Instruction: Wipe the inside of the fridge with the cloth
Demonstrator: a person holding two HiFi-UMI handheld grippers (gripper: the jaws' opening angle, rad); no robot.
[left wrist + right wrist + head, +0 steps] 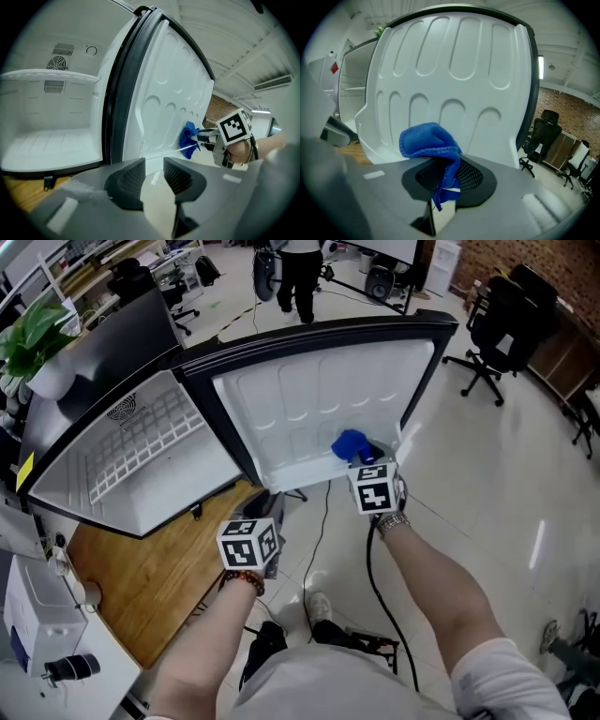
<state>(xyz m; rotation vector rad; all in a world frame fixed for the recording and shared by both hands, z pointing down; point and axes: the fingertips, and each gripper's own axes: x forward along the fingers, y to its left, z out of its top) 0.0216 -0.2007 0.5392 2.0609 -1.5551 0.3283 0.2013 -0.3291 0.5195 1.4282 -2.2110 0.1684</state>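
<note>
Right gripper view: right gripper (447,177) jaws squeeze the blue cloth (425,140) by the fridge door (454,70); left gripper (153,172) jaws are apart, empty.

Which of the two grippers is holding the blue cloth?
The right gripper: its jaws are shut on the blue cloth at the fridge door. The left gripper has its jaws apart, empty.

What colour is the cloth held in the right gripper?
The cloth is blue, clearest in the right gripper view.

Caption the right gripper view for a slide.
Right gripper clamps a blue cloth before the white inner face of the open fridge door.
</note>
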